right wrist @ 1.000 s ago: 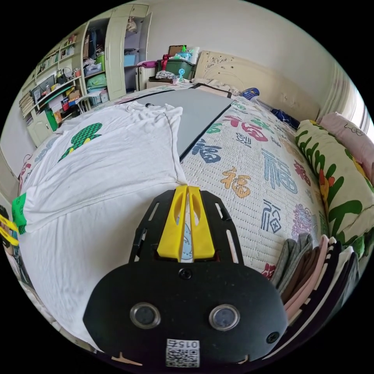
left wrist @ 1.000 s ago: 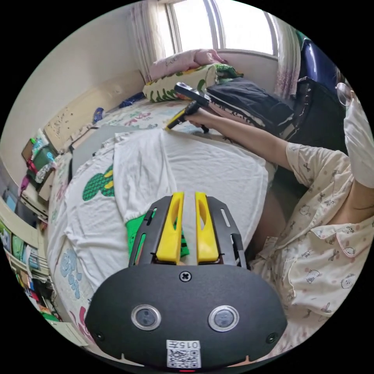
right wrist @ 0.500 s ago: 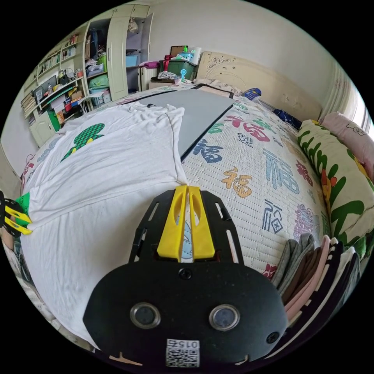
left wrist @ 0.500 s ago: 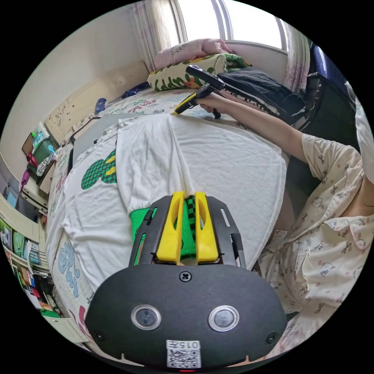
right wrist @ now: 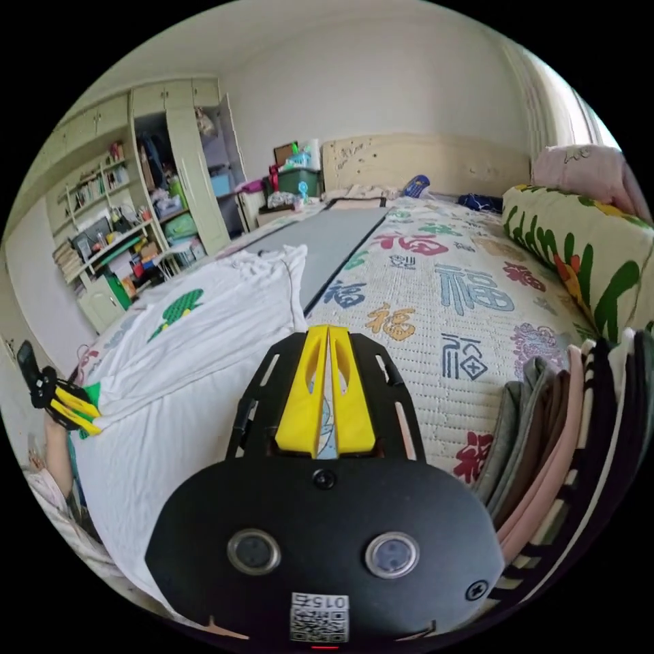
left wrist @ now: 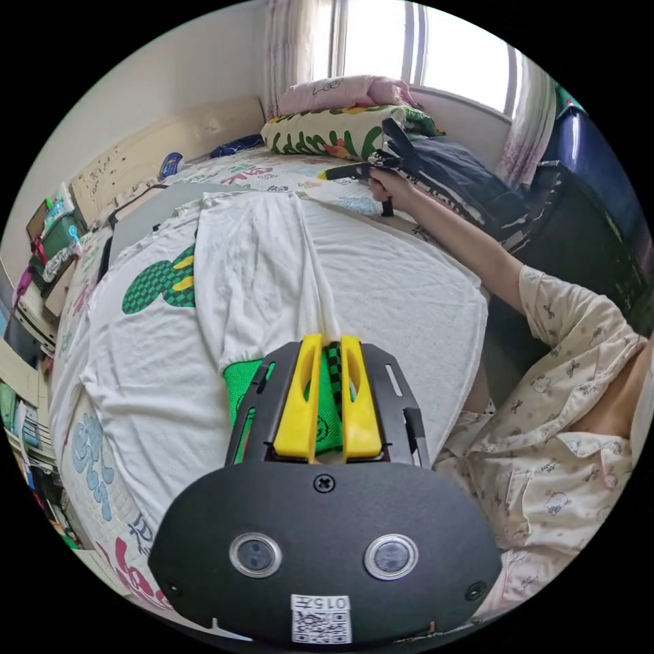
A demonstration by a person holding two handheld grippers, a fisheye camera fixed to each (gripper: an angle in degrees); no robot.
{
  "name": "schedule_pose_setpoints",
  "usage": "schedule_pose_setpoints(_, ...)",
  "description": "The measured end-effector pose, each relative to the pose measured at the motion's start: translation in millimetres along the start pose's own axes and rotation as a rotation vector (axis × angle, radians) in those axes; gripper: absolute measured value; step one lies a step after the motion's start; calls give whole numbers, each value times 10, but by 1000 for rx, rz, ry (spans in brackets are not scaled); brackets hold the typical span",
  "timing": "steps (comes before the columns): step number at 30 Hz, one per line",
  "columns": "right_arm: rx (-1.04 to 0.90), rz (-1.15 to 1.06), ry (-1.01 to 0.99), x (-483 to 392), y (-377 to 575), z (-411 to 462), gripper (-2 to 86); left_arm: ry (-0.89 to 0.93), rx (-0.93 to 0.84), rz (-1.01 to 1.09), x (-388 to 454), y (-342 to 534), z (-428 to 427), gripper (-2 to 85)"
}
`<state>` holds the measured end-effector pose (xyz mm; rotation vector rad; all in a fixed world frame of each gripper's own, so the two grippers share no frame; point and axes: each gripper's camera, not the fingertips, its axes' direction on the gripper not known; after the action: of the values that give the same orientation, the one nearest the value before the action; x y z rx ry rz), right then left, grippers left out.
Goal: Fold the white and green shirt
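Note:
The white shirt [left wrist: 381, 286] lies spread on the bed, a green checked cactus print [left wrist: 163, 283] on its front. One sleeve is folded in over the body. Its green cuff [left wrist: 330, 409] sits between the yellow jaws of my left gripper [left wrist: 330, 340], which pinch it with white cloth gathered at their tips. In the right gripper view the shirt [right wrist: 204, 354] lies left of my right gripper [right wrist: 327, 332], whose jaws are shut with no cloth in them. That right gripper [left wrist: 327, 174] hovers over the bedspread just past the shirt's far edge. The left gripper [right wrist: 85, 415] shows at the near edge.
A patterned bedspread [right wrist: 443, 293] covers the bed, with a grey mat [right wrist: 327, 238] beyond the shirt. Stacks of folded clothes [right wrist: 565, 436] and a leaf-print pillow [right wrist: 586, 245] line the window side. The person's arm [left wrist: 463, 238] reaches across the shirt. Cluttered shelves [right wrist: 116, 231] stand beyond.
My right gripper has come off the shirt's far corner and risen over the bedspread, tilting level. The left gripper still has the green cuff between its jaws.

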<state>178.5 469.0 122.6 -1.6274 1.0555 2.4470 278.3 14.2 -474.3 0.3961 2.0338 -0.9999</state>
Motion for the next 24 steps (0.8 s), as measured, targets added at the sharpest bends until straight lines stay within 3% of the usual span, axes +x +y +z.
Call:
schedule_pose_setpoints(4,241,112,26,75,344,-557,-3,5,-1,-16,5,-78,-7,18)
schedule_pose_setpoints(8,452,34,-77,-47,774,-988,1,-85,-4,29,245,-164,-18,14)
schedule_pose_setpoints(11,626,-53,-45,-296,1146,-1260,15,-68,-3,20,276,-228,-38,14)
schedule_pose_setpoints(17,599,-333,164,-1137,1385,-1237,81,-14,1,-7,339,-370,-95,13)
schedule_pose_setpoints(24,548,-395,265,-1467,1543,-1245,86,9,2,-18,537,-550,-179,14)
